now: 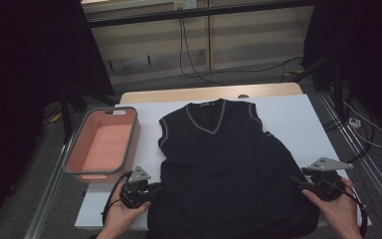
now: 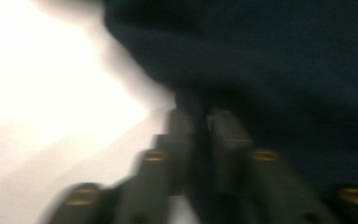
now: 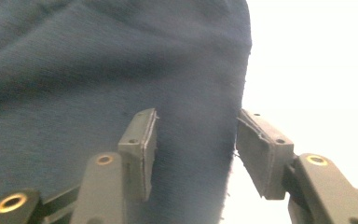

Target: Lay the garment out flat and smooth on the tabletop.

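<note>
1. A dark sleeveless vest (image 1: pixel 224 164) with a pale-trimmed V-neck lay flat on the white surface (image 1: pixel 288 114), collar pointing away from the person and hem hanging at the near edge.
2. The left claw (image 1: pixel 155 188) sat at the vest's lower left edge; in the left gripper view its jaws stood together, pinching a fold of the dark cloth (image 2: pixel 261 70).
3. The right claw (image 1: pixel 298 181) sat at the vest's lower right edge. In the right gripper view its jaws stood apart, with the vest's side edge (image 3: pixel 205 116) between them and the pads not pressing on it.
4. A salmon-pink tub (image 1: pixel 102 144) with a grey rim stood on the surface just left of the vest.
5. The surface rested on a wooden tabletop (image 1: pixel 179 94) whose far edge showed.
6. Beyond it, black cables (image 1: pixel 189 59) trailed over a grey floor before pale wall panels; the room's sides were dark.
</note>
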`<move>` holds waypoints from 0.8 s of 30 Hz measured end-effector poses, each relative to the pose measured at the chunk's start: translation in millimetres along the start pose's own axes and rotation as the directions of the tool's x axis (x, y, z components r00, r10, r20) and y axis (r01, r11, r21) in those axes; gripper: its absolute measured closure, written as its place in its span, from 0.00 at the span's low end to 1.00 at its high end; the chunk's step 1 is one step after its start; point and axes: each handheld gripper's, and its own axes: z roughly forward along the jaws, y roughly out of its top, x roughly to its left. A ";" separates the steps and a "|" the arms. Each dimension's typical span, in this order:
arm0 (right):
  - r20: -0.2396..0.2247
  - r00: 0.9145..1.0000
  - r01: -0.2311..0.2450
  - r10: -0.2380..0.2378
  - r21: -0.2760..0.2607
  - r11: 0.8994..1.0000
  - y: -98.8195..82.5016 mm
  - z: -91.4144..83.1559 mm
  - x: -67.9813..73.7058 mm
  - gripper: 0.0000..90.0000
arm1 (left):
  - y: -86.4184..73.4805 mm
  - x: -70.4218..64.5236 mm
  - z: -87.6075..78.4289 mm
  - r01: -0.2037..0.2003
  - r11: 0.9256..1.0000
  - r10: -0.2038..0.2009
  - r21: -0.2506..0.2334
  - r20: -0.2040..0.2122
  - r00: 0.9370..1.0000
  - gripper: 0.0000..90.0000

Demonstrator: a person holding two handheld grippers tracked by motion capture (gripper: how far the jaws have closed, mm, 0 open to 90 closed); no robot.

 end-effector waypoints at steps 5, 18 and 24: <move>-0.042 0.999 -0.029 0.030 0.025 0.999 -1.8 1.5 -0.1 0.68 | -3.2 -10.0 -7.3 -0.053 0.998 0.054 0.045 -0.023 0.998 0.95; -0.060 0.997 -0.037 0.040 0.037 0.999 -0.9 0.2 4.4 0.83 | -29.0 -18.7 -36.9 0.015 0.998 -0.007 0.057 -0.134 0.991 0.97; -0.083 0.996 -0.028 0.032 0.047 0.999 -0.5 -1.7 6.9 0.96 | -27.9 -5.8 -44.1 0.052 0.998 -0.046 0.038 -0.148 0.988 0.97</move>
